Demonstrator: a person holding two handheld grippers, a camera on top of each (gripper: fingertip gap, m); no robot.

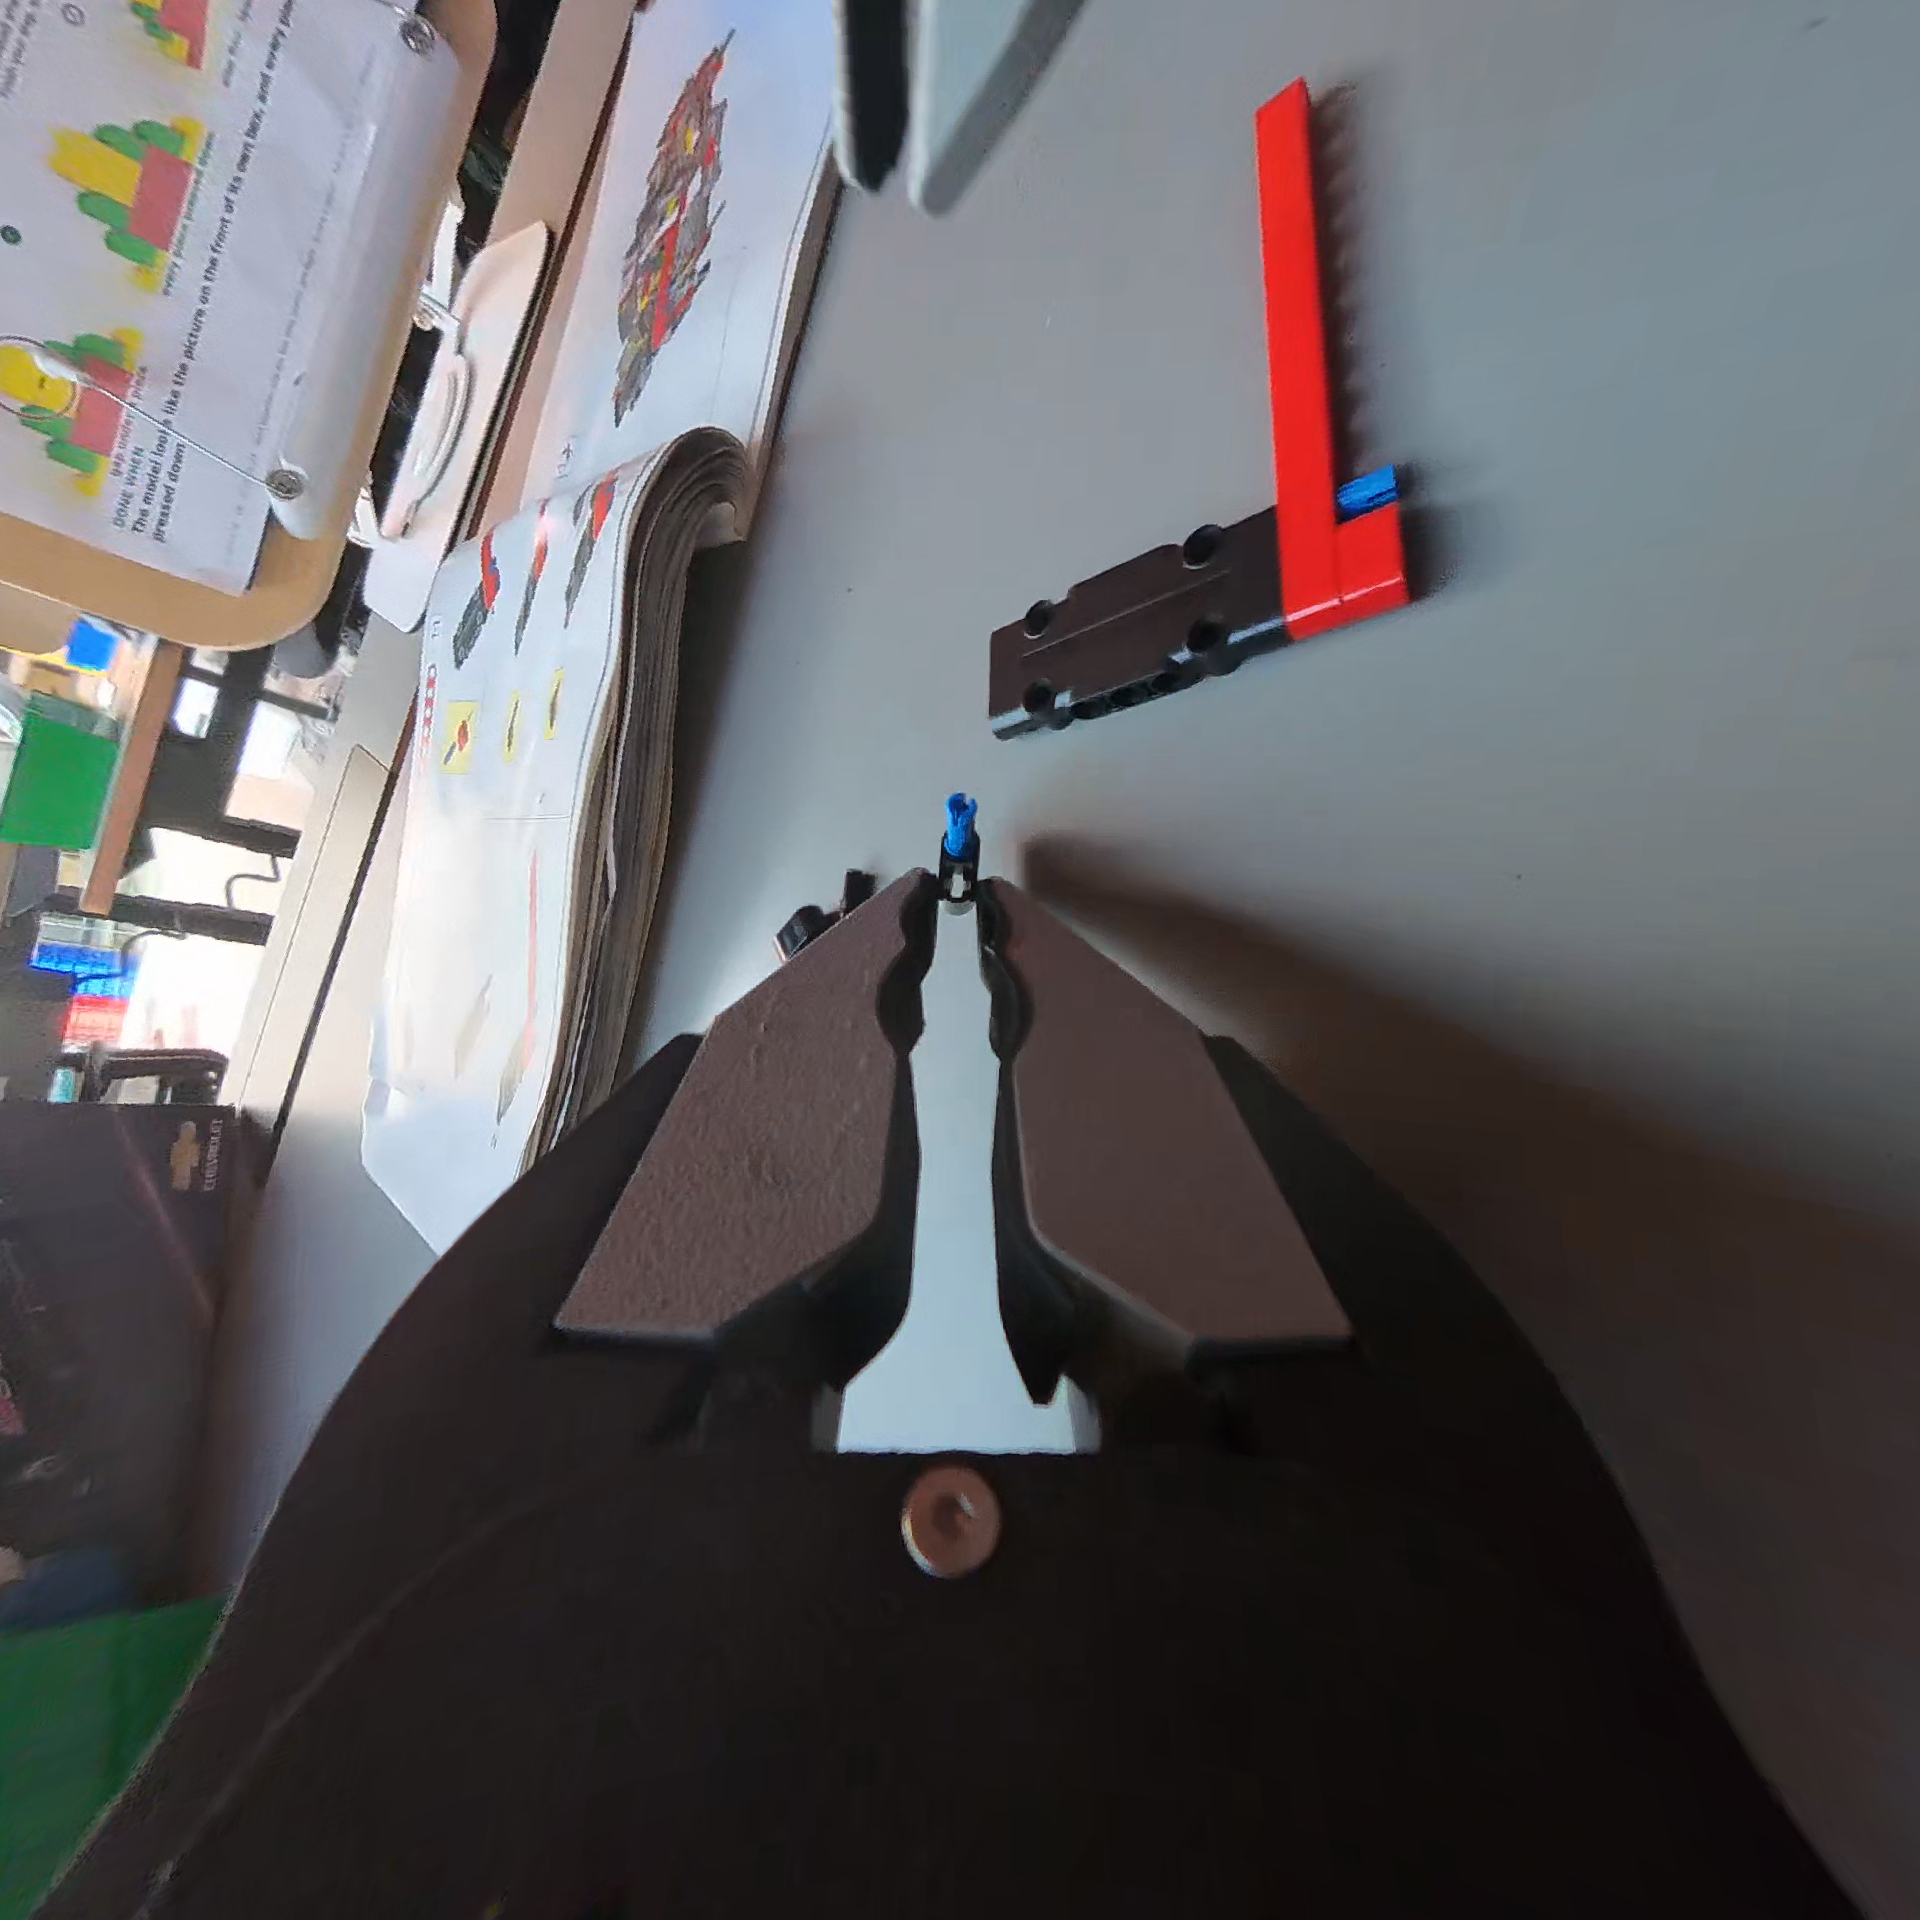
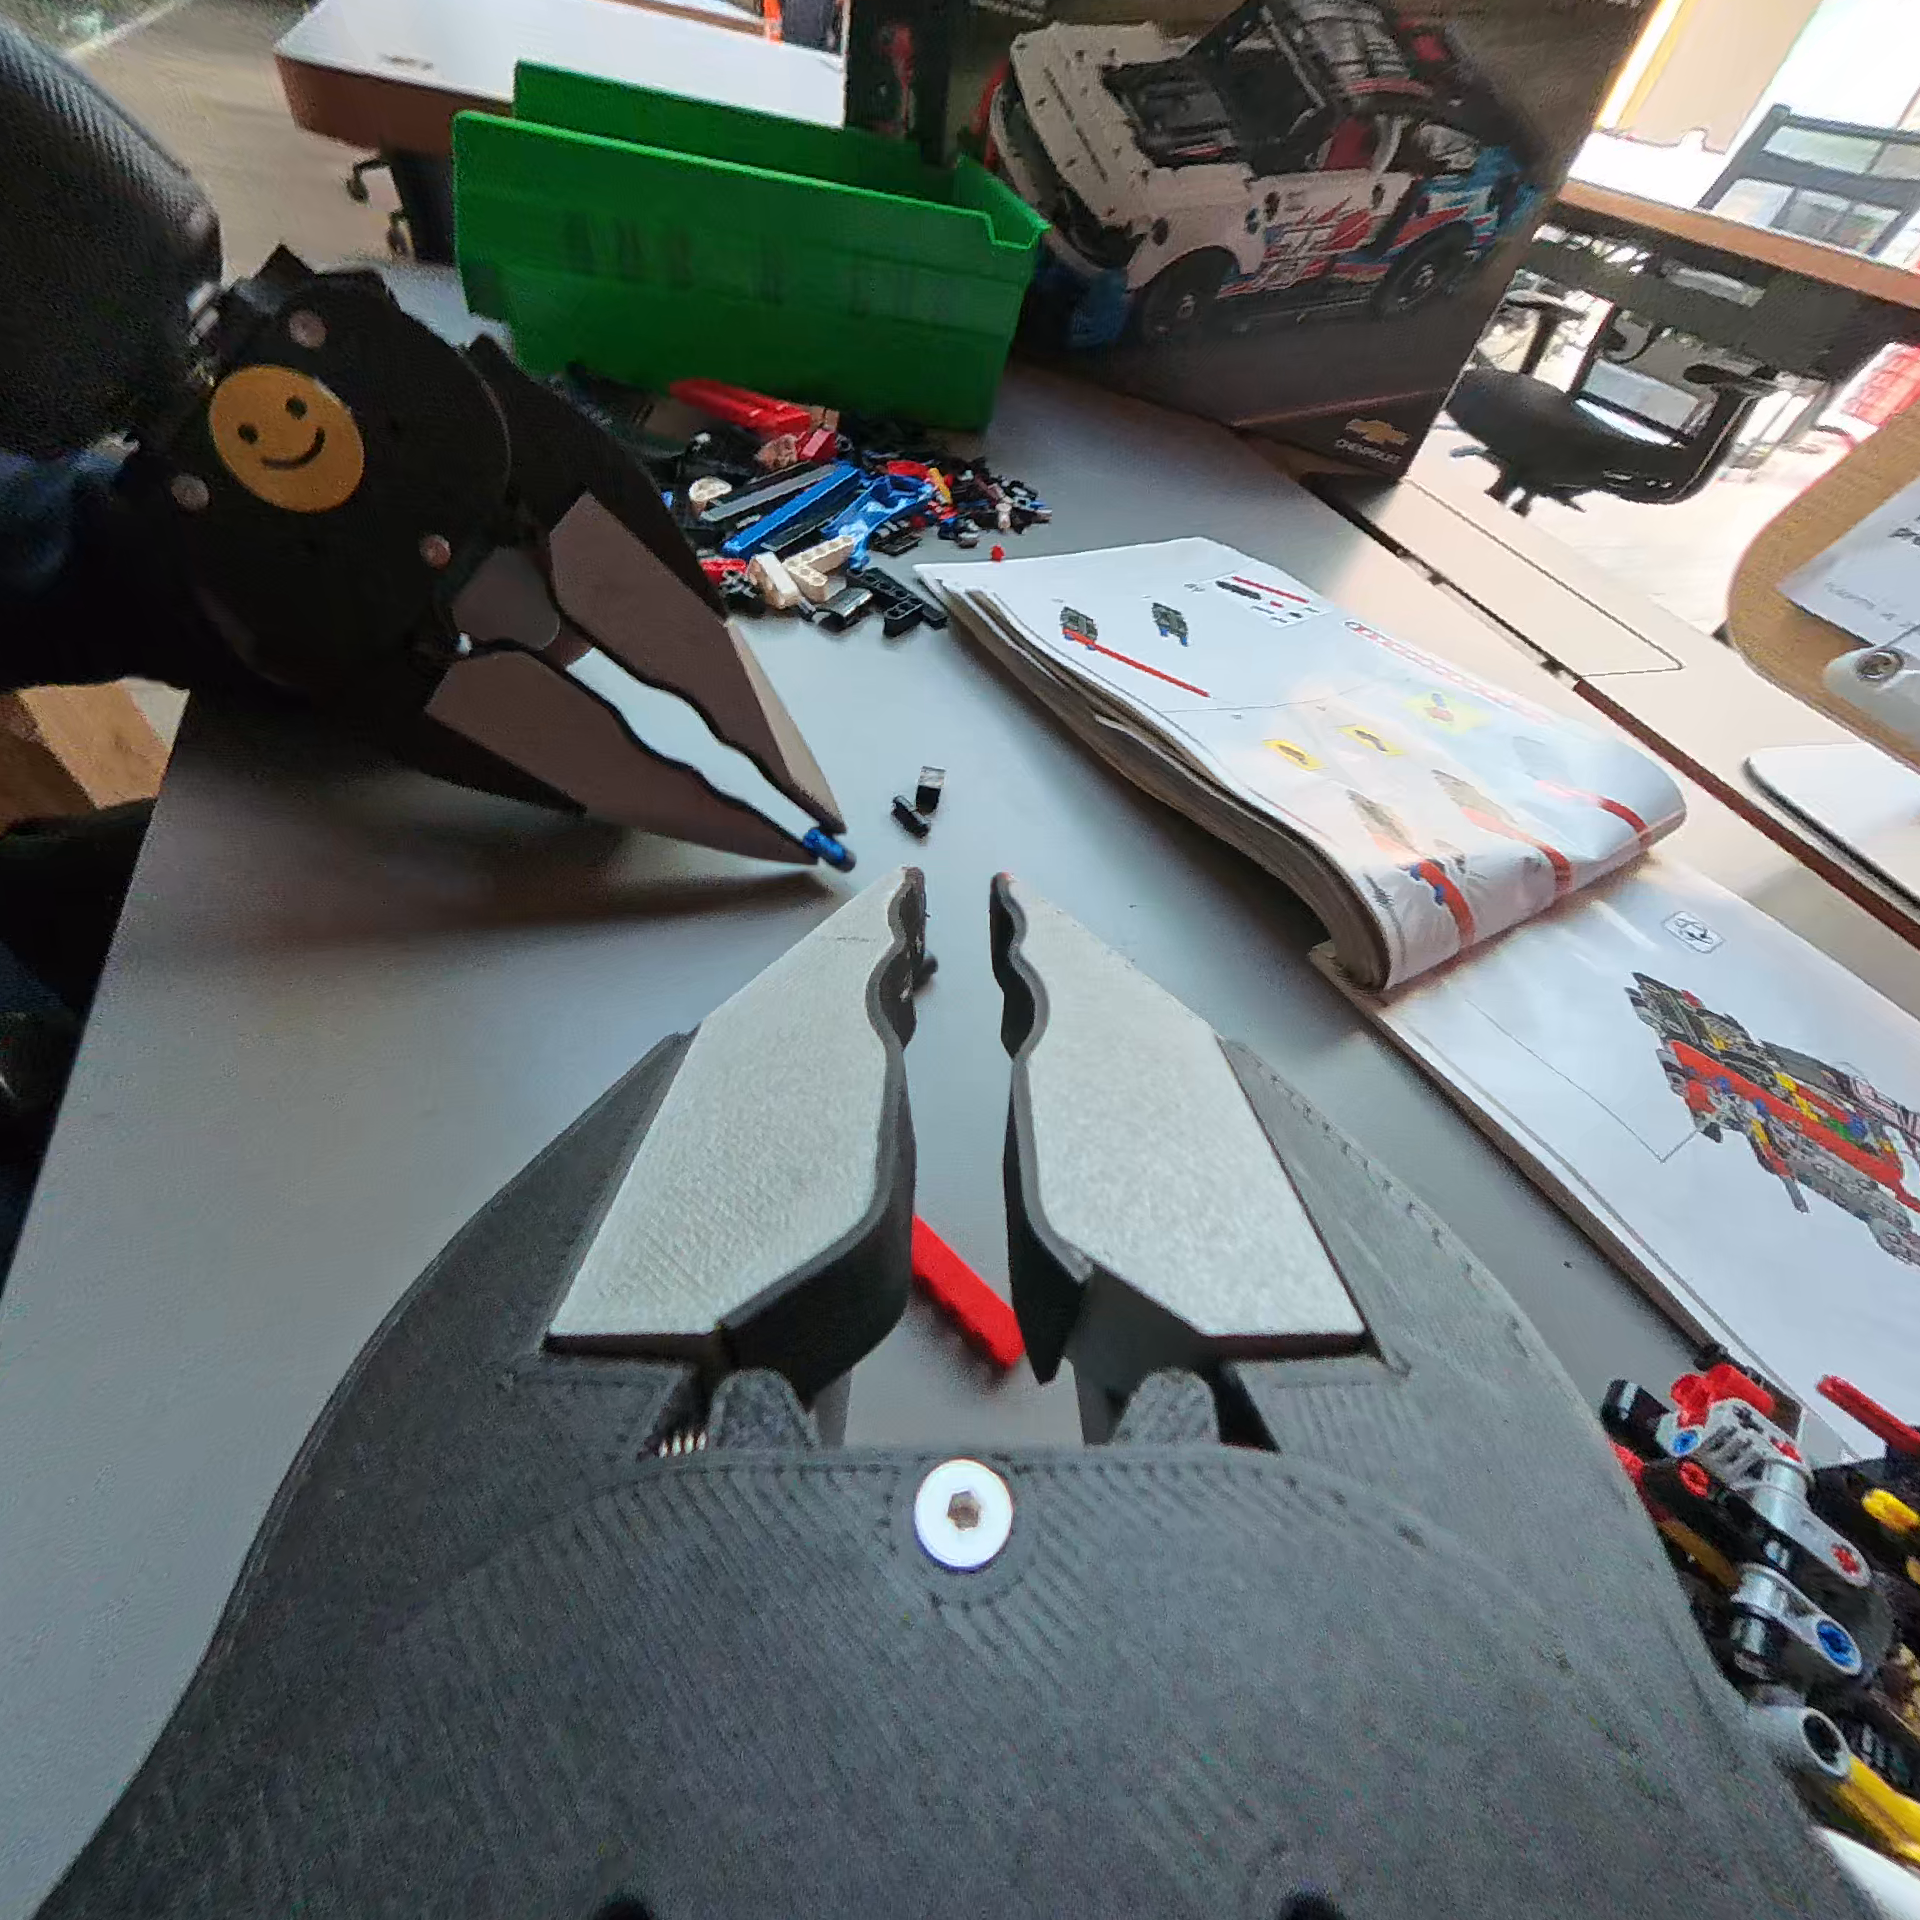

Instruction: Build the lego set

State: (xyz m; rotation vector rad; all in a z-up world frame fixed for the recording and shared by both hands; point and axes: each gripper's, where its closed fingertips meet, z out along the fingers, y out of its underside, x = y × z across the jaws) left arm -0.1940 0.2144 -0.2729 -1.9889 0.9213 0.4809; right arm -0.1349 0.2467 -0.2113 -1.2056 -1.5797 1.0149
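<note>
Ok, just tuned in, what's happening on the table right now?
The left gripper pinches a small black connector with a blue pin at its fingertips, low over the grey table. The right gripper is open and holds nothing, its tips close to the left's. A red and black assembly lies beyond, an open instruction booklet beside, two loose black pieces between.

Open instruction booklet (image 2: 1351,748) on grey table (image 2: 312,1039); green bin (image 2: 748,260) behind loose-parts pile (image 2: 852,520); car box (image 2: 1299,208).

Parts pile (image 2: 862,520) before bin (image 2: 727,260), booklet (image 2: 1351,748) right of pile, box (image 2: 1299,208) behind booklet, all on table (image 2: 312,1039).
</note>
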